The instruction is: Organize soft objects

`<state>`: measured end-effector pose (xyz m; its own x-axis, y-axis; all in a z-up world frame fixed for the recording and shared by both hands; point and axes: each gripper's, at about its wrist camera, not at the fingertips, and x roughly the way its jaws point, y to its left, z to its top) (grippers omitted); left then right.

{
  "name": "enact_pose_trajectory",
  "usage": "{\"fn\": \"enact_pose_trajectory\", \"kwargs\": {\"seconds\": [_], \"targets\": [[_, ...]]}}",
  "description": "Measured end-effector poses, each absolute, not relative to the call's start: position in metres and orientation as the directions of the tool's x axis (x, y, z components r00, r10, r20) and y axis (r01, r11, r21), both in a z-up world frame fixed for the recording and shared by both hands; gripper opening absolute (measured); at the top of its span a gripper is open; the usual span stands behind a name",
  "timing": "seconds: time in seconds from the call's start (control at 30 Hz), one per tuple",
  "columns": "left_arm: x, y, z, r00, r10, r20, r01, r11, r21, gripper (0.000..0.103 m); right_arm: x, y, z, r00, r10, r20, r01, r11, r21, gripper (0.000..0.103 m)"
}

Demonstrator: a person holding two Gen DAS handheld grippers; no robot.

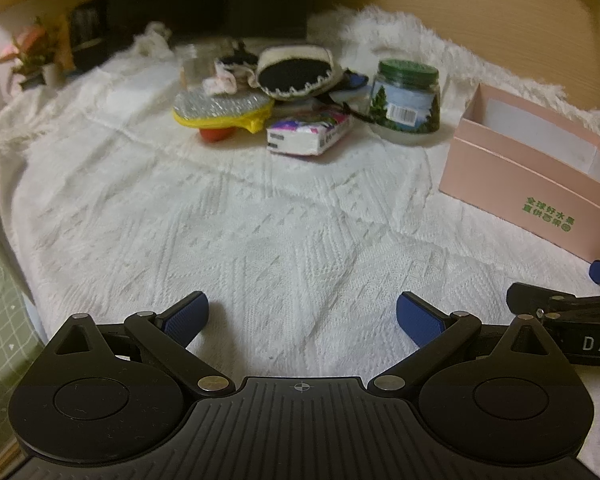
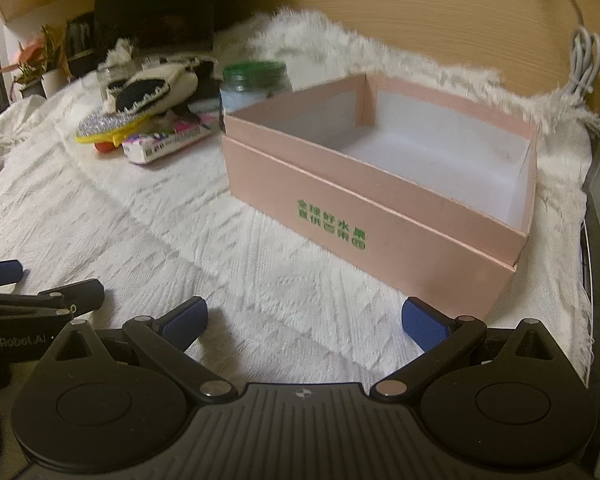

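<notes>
- Left wrist view: the soft objects sit in a heap at about 12 o'clock on the far part of the white knitted cloth (image 1: 260,216), well apart from the gripper.
- On top of the heap lies a cream pad with a black oval centre (image 1: 294,72), tilted toward the camera; at its 9 o'clock is a small pink-and-white fabric piece (image 1: 222,82).
- Below these, a silver scrubber on a yellow base (image 1: 220,110) rests on a small red ball (image 1: 216,135).
- Just beside it, at its 3 o'clock, lies a wrapped tissue pack (image 1: 308,132).
- A green-lidded jar (image 1: 407,98) stands upright at the heap's 3 o'clock, and a clear glass (image 1: 196,64) at its 10 o'clock.
- The pink box (image 1: 512,184) sits at 2 o'clock, open-topped, with green print on its side.
- The left gripper (image 1: 302,312) is low over the cloth with its blue pads spread wide, holding nothing.
- Right wrist view: the pink box (image 2: 340,184) fills the centre, its white inside bare; the heap shows at 10 o'clock beyond it, blurred.
- The right gripper (image 2: 304,316) has its pads spread wide with nothing between them; its right pad is near the box's closest corner.
- A potted plant (image 2: 32,64) stands at 10 o'clock past the cloth's edge, and a white cable (image 2: 580,56) hangs at 2 o'clock.
</notes>
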<state>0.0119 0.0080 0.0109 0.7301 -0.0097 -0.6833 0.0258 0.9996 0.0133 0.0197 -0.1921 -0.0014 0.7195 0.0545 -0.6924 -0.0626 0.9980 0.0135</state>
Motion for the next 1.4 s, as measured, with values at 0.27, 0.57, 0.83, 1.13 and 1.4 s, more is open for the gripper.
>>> {"fn": "enact_pose_trajectory", "kwargs": {"seconds": [0.27,0.57,0.83,1.13,1.4], "targets": [[0.052,0.046,0.031,0.555,-0.341,-0.759,0.288,0.935,-0.209,0.102,0.026,-0.190,0.004,0.630,0.025,-0.777,-0.034,0.999,0.004,0.103],[0.141,0.122,0.096,0.668,-0.399,-0.628,0.366,0.911,-0.190,0.102,0.042,-0.172,0.014,0.564,-0.028,-0.825,0.047,0.999,-0.002,0.091],[0.222,0.190,0.122,0.692,-0.442,-0.571,0.386,0.895,-0.226,0.102,0.120,-0.086,0.100,0.739,-0.022,-0.674,0.022,1.000,-0.009,0.088],[0.244,0.227,0.089,0.575,-0.563,-0.594,0.548,0.804,-0.232,0.102,0.322,-0.047,0.084,0.606,0.115,-0.787,0.036,0.985,0.171,0.088],[0.255,0.231,0.085,0.475,-0.685,-0.552,0.676,0.686,-0.270,0.102,0.296,-0.034,0.114,0.637,0.073,-0.767,-0.007,0.996,0.090,0.030]]}}
